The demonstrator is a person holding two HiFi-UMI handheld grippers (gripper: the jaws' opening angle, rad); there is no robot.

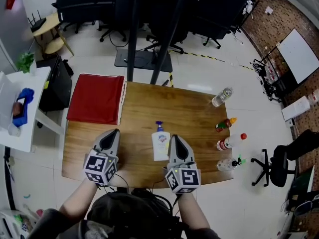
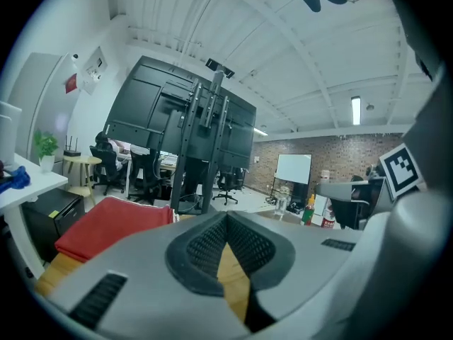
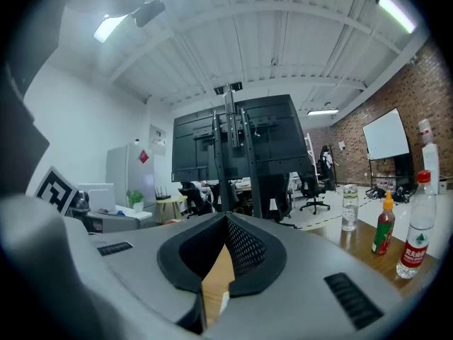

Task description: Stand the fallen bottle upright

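- the soap bottle (image 1: 160, 142) lies on its side on the counter (image 1: 149, 103), near the front edge and about midway across, label up, its blue pump pointing toward the far edge.
- the right hand-held gripper (image 1: 175, 137) sits just to the bottle's right, running alongside it. the head view does not show whether they touch.
- in the right gripper view that hand-held gripper (image 3: 226, 218) has its jaws pressed together at the tips, with nothing pinched. only a wedge of counter wood shows behind the pads.
- the left hand-held gripper (image 1: 113, 132) is on the bottle's other side, apart from it, over bare wood and pointing the same way.
- in the left gripper view that hand-held gripper (image 2: 226, 218) also has its jaws closed tip to tip, with nothing between them.
- a red cloth (image 1: 95, 98) covers the far left corner of the counter.
- other bottles stand upright along the right edge: a clear water bottle (image 1: 222, 97) near the far corner, then a sauce bottle (image 1: 225, 124), then a red-capped bottle (image 1: 229, 142) closer to the person.
- the right gripper view shows these bottles standing too.
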